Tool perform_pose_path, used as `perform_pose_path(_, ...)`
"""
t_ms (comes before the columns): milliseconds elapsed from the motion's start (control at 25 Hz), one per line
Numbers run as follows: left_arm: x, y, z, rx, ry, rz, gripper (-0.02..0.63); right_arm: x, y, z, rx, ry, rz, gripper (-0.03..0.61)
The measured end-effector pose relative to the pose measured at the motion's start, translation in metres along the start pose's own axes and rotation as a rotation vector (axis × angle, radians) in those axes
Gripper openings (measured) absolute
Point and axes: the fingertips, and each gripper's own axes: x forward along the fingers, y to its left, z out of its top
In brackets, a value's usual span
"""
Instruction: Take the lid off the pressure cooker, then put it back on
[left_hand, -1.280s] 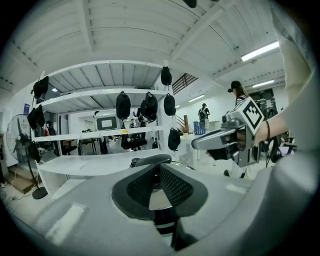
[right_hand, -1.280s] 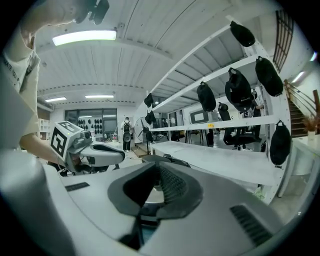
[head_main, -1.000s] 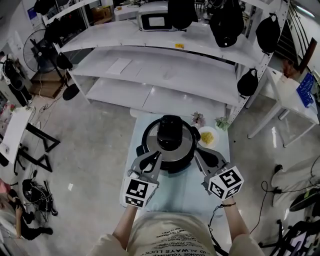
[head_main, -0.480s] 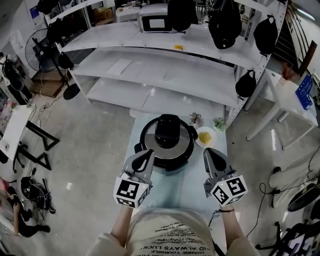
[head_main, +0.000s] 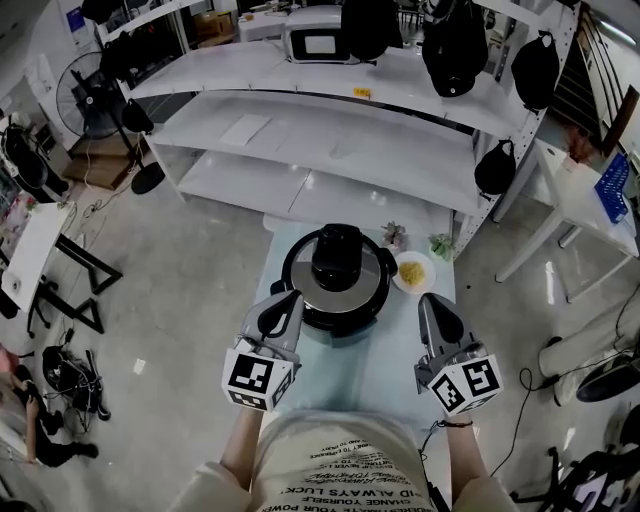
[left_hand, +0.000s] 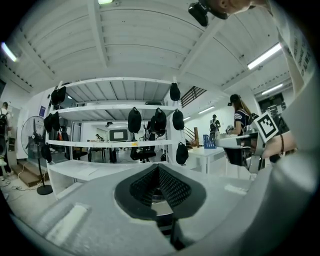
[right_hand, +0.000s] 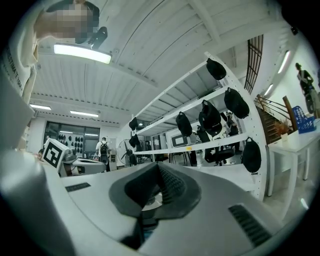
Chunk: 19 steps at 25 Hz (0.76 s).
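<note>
**Pale table, lid seated, both claws shut on nothing**

Pale blue table (head_main: 372, 368) stands before white shelving (head_main: 330, 130). The pressure cooker (head_main: 300, 300) sits mid-table with its lid (head_main: 338, 262) on top. The left gripper (head_main: 285, 305) and right gripper (head_main: 432, 305) hover either side of the cooker, apart from it, each with its jaws pressed together and holding nothing. A seated lid fits either one not yet lifted or one already set back. My judgement of the risk: any pull on a locked lid could drag the whole cooker into the small plate of yellow food (head_main: 413, 272) just beside it.
</note>
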Motion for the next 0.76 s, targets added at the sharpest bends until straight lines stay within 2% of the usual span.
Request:
perform_pose_path(280,-0.002,0.0,-0.008,0.012,0.021,0.025,0.026,-0.003,-0.005,-0.006,-0.011,0.008,-0.002,0.005)
perform_pose_path(520,-0.002,-0.001,-0.013,-0.011,0.032,0.031,0.026,-0.005,-0.009,-0.01,-0.013,0.009,-0.005,0.005)
perform_pose_path(760,0.001,-0.002,-0.012,0.004,0.041,0.037,0.026,-0.004,-0.007,-0.006,-0.017,0.009,0.021,0.005)
